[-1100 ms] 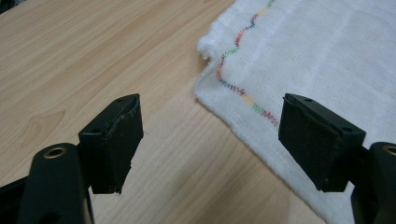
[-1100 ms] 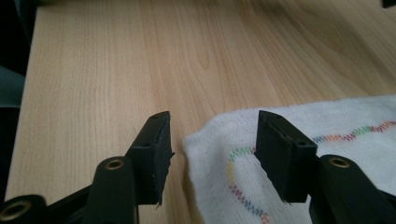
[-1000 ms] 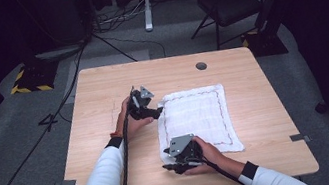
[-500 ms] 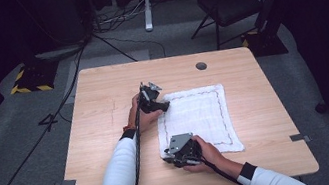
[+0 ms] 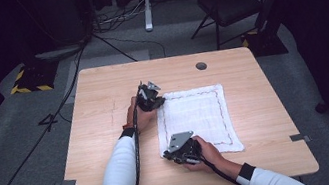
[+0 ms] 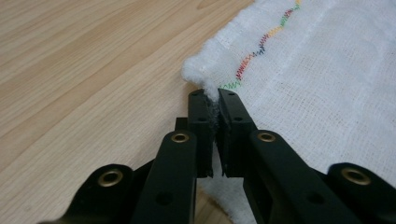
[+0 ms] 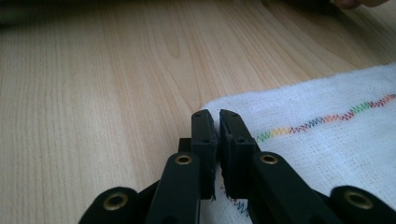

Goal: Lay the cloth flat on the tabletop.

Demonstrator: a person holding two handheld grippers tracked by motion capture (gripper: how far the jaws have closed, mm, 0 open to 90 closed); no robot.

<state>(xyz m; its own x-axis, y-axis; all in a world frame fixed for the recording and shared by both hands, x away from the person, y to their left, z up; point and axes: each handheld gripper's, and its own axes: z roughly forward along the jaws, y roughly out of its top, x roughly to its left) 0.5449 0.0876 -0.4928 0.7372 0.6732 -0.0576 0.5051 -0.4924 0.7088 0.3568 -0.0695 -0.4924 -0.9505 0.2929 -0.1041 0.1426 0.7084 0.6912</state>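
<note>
Since the earlier frames my left gripper [image 5: 151, 97] has slid in from the bare wood toward the white square gauze cloth with rainbow zigzag stitching [image 5: 197, 120], and both sets of jaws have just been closing. That cloth lies flat on the light wooden table [image 5: 97, 93], a little toward 3 o'clock of the tabletop's centre. My left gripper now sits at the cloth's 10 o'clock corner; in the left gripper view its jaws are nipped tight on that corner, a tuft of fabric [image 6: 205, 74] bunched up just past the tips. My right gripper [image 5: 178, 150] is at the cloth's 7 o'clock corner, and in the right gripper view its jaws are pressed together over the stitched hem [image 7: 322, 122], cloth caught between them.
</note>
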